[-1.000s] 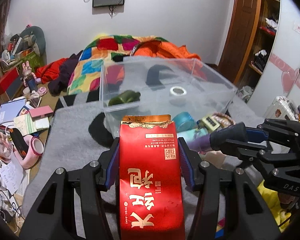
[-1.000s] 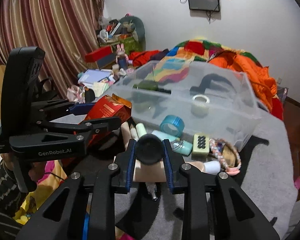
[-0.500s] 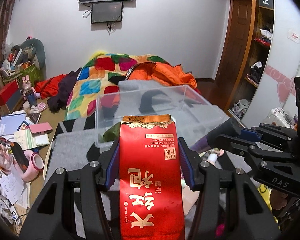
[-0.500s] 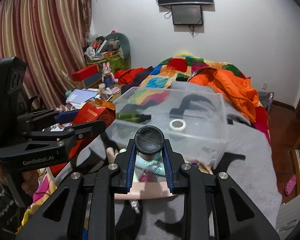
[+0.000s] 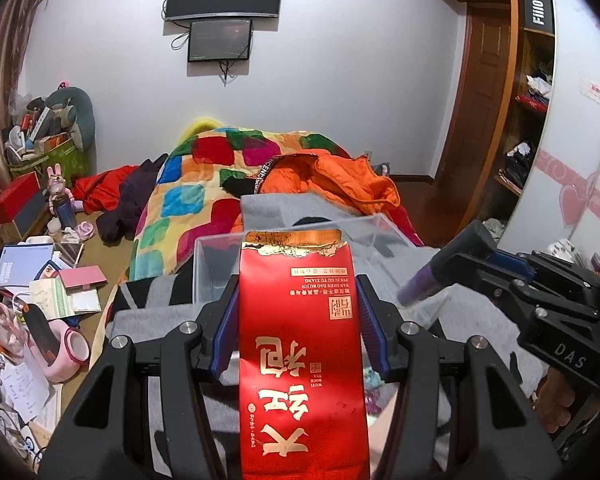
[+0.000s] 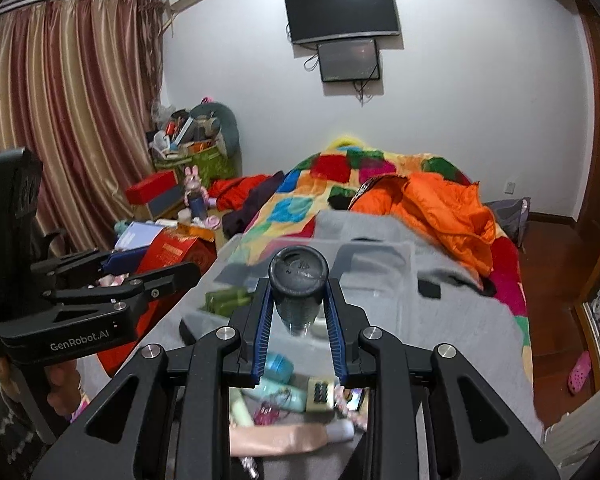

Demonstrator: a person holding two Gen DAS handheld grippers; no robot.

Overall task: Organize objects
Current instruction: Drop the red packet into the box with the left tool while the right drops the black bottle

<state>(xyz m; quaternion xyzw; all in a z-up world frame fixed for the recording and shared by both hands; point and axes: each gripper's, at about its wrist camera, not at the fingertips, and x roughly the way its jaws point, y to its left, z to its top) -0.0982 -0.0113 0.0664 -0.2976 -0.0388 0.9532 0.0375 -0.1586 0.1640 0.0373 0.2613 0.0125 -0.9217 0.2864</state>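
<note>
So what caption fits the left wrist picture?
Left gripper holds a red packet above the clear bin.

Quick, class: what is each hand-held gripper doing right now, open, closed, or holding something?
Left hand-held gripper: closed on a red tea packet.
Right hand-held gripper: closed on a dark-capped bottle.

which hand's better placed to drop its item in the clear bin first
Right, probably. The right gripper, shut on the dark-capped bottle, points straight over the clear bin. The left gripper, gripping the red tea packet, sits nearer the bin's left corner.
</note>
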